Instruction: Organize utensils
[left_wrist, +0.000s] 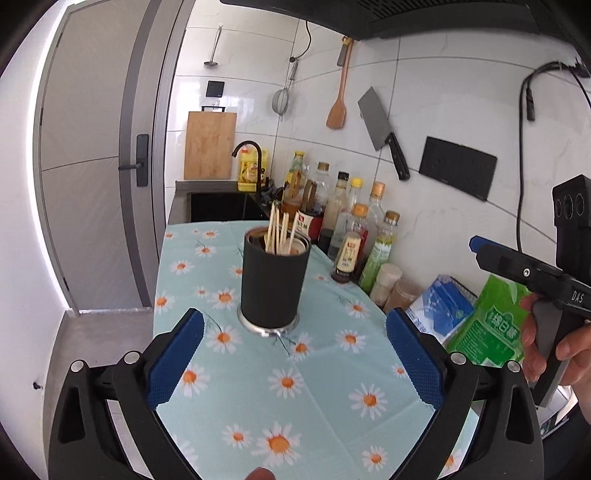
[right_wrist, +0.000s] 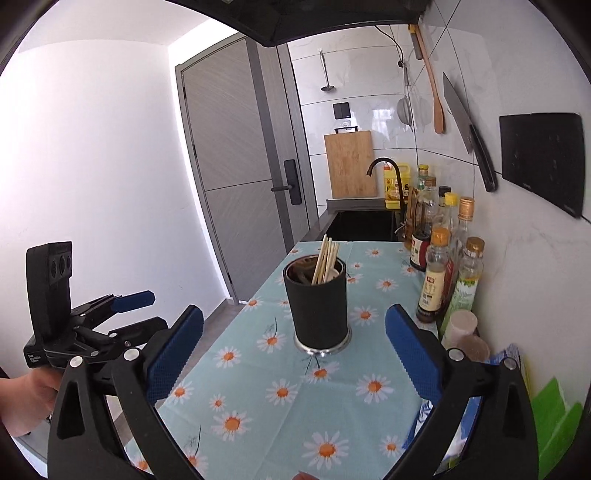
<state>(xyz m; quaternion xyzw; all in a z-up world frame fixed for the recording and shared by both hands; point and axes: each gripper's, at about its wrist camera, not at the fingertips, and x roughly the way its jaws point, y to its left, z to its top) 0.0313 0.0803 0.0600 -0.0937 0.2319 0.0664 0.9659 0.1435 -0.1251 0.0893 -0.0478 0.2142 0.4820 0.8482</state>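
Observation:
A black cylindrical utensil holder (left_wrist: 273, 284) with a steel base stands upright on the daisy tablecloth (left_wrist: 325, 391). Several wooden chopsticks (left_wrist: 279, 230) stick out of it. It also shows in the right wrist view (right_wrist: 318, 306), with its chopsticks (right_wrist: 325, 264). My left gripper (left_wrist: 295, 362) is open and empty, a short way in front of the holder. My right gripper (right_wrist: 293, 360) is open and empty, also just short of the holder. The right gripper shows at the right edge of the left wrist view (left_wrist: 517, 266), and the left gripper at the left of the right wrist view (right_wrist: 122, 314).
Sauce and oil bottles (left_wrist: 354, 229) line the tiled wall on the right. Jars (left_wrist: 386, 280) and blue and green packets (left_wrist: 491, 325) lie beside them. A cleaver (left_wrist: 384, 133), wooden spatula (left_wrist: 338, 99) and strainer hang on the wall. A sink, tap (left_wrist: 249, 151) and cutting board (left_wrist: 209, 146) lie beyond.

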